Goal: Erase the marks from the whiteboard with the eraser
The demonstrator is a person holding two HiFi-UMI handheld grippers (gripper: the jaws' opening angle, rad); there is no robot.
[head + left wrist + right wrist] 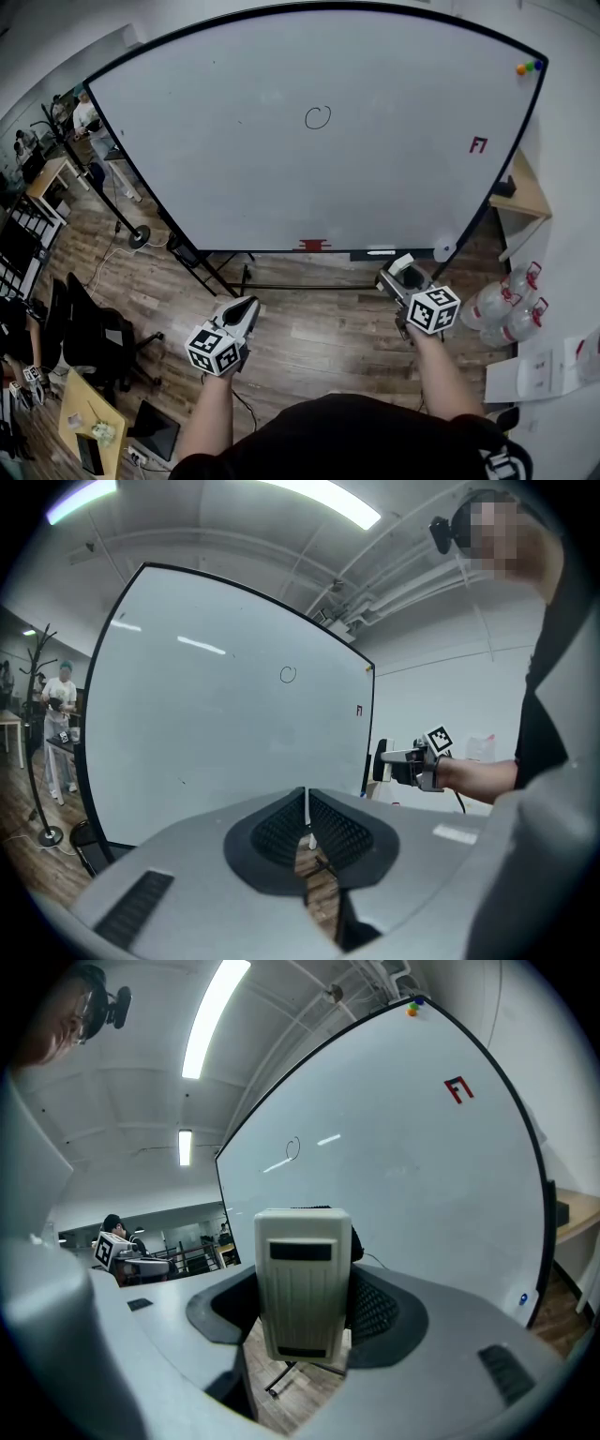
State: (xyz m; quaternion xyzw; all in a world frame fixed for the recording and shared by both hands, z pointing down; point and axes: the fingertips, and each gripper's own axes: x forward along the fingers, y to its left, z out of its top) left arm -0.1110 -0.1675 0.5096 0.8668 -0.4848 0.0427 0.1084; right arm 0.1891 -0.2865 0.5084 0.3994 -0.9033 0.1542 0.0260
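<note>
Cream eraser [302,1283], one, sits clamped in right tool [401,278]; left tool [307,810] pinched together; whiteboard [216,150] shows two marks [318,117].

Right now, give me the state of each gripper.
Left gripper: shut, nothing in it.
Right gripper: shut on the eraser.

Wood-plank floor [309,323], black office chair [94,342] at left, water jugs [506,305] at right.
</note>
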